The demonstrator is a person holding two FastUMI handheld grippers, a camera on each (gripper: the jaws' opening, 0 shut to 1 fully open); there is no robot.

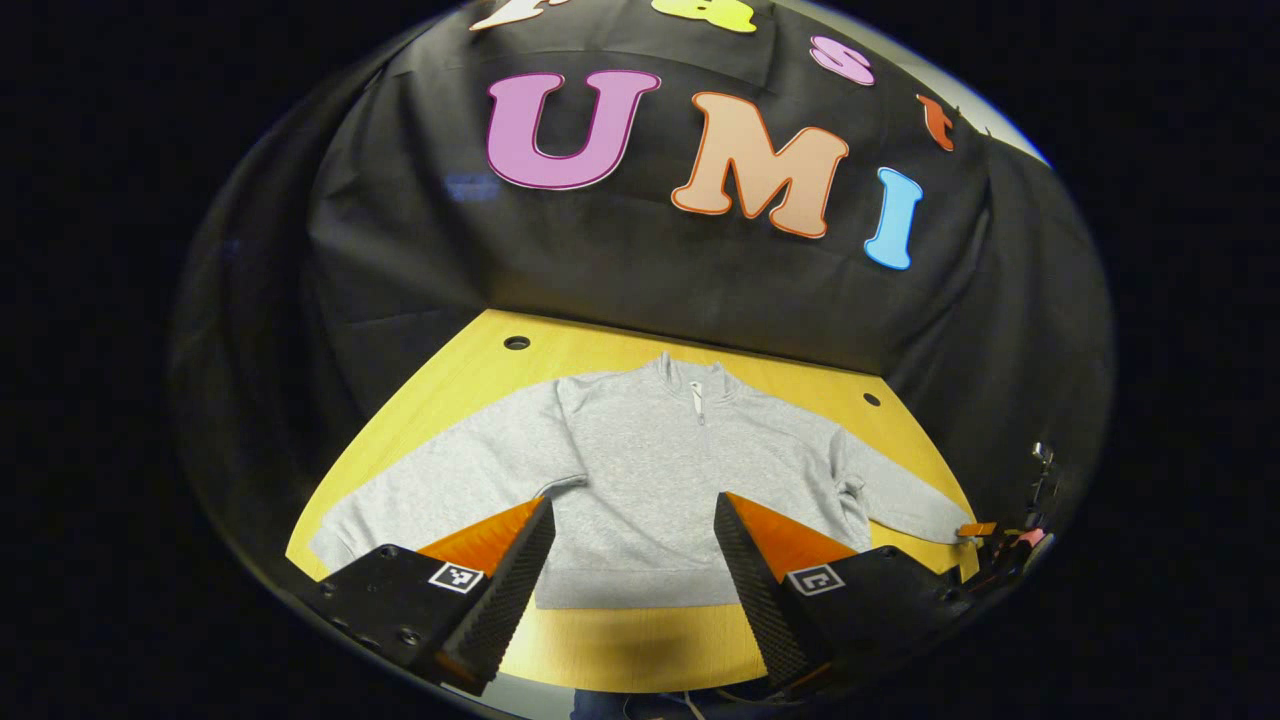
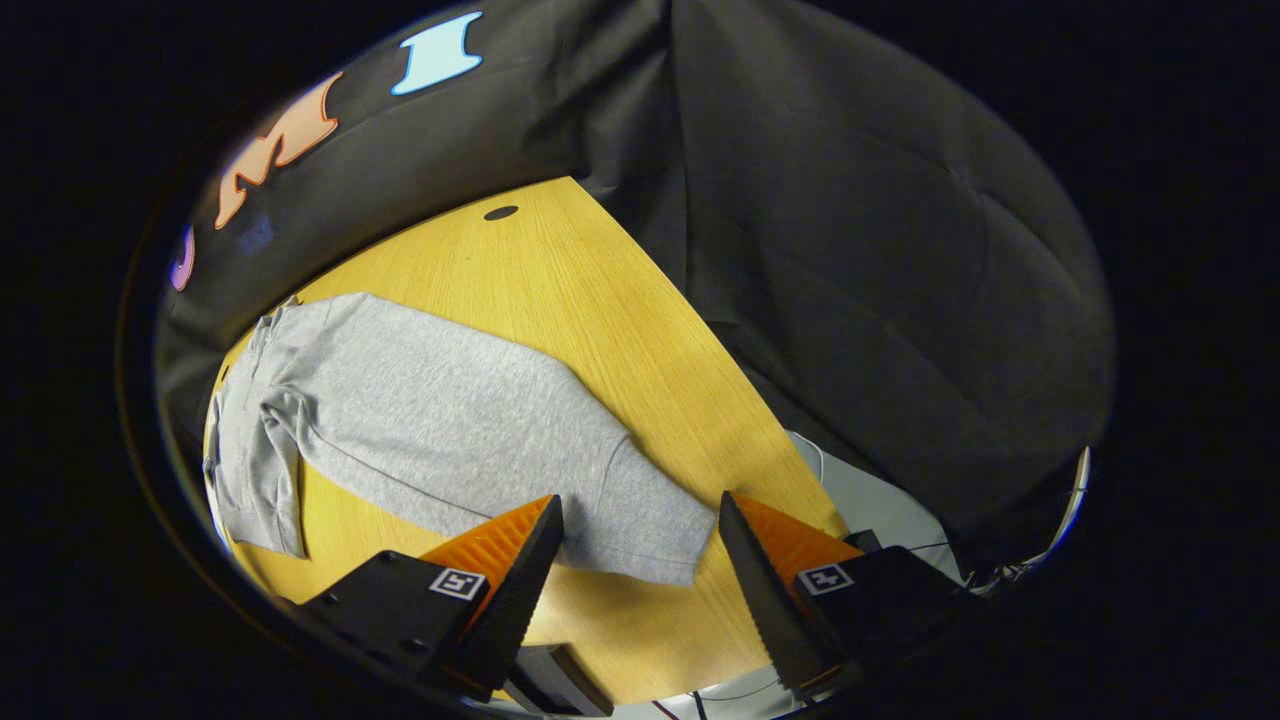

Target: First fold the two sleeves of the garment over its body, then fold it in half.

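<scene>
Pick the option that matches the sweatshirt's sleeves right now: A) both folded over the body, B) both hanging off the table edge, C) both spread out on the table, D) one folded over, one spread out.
C: in the left gripper view the grey sweatshirt lies flat on the table, its sleeves stretched out to either side, neither folded over the body.

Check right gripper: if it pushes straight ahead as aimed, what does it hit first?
Likely the grey sweatshirt's sleeve cuff, lying flat on the wooden table between the open right gripper fingers. Depth is unclear.

Grey garment (image 2: 400, 420) flat on wooden table (image 2: 620, 330); right gripper (image 2: 635, 545) spread wide above sleeve cuff (image 2: 650, 530).
</scene>
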